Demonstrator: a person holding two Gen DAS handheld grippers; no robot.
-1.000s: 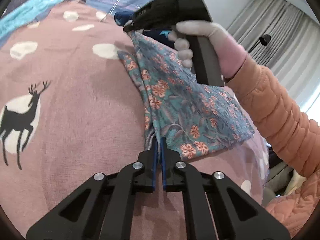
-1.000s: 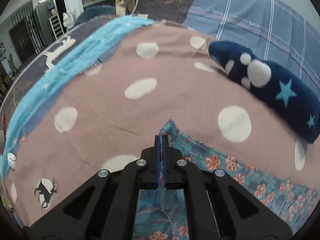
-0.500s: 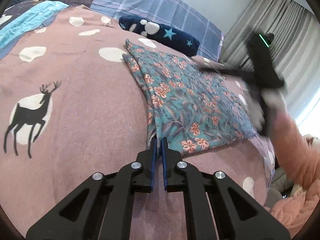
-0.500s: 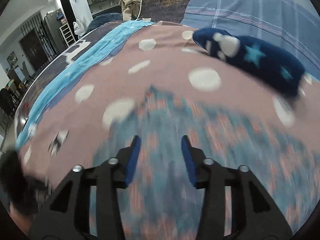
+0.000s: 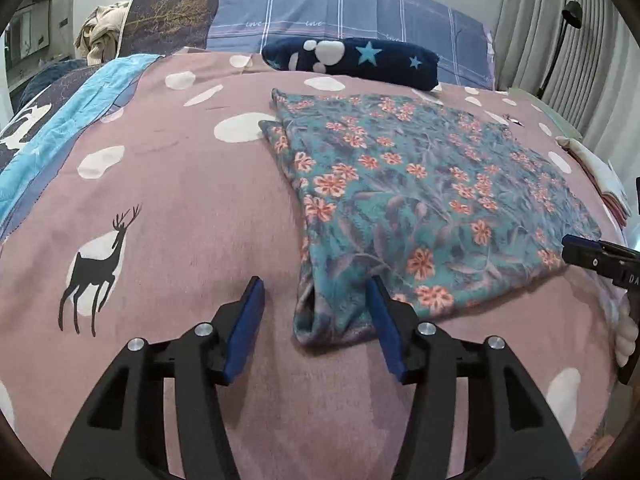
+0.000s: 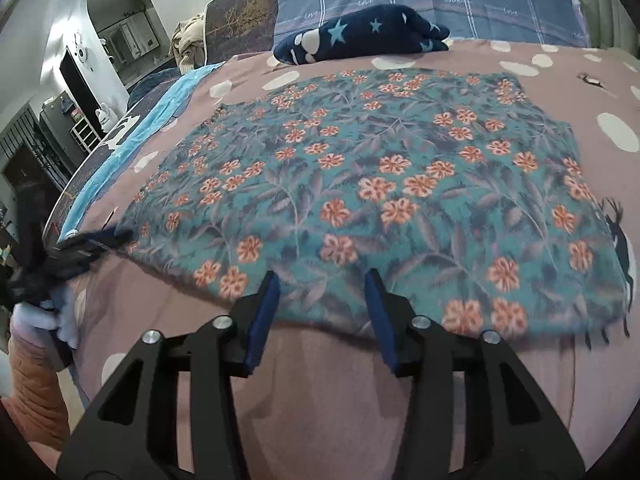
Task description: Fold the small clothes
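Note:
A teal cloth with orange flowers (image 5: pixel 420 200) lies folded flat on the pink bedspread (image 5: pixel 180 220). Its near left corner sits between the jaws of my left gripper (image 5: pixel 314 280), which are opening, and the blue pads do not press on it. In the right wrist view the same cloth (image 6: pixel 380 184) fills the middle. My right gripper (image 6: pixel 323 274) hovers over the cloth's near edge, its jaws opening with nothing pinched. The right gripper's tip (image 5: pixel 596 256) shows at the cloth's right corner. The left gripper (image 6: pixel 80 244) appears blurred at the cloth's left corner.
A rolled navy blanket with stars (image 5: pixel 352 60) lies behind the cloth, against a blue plaid pillow (image 5: pixel 340 12). A stack of folded clothes (image 5: pixel 600 176) sits at the right bed edge. A light blue blanket (image 5: pixel 80 104) runs along the left. Curtains (image 5: pixel 540 20) hang at the right.
Both grippers let go of the floral cloth and opened. The right gripper swung from the cloth's far corner to its near edge. The cloth now lies flat.

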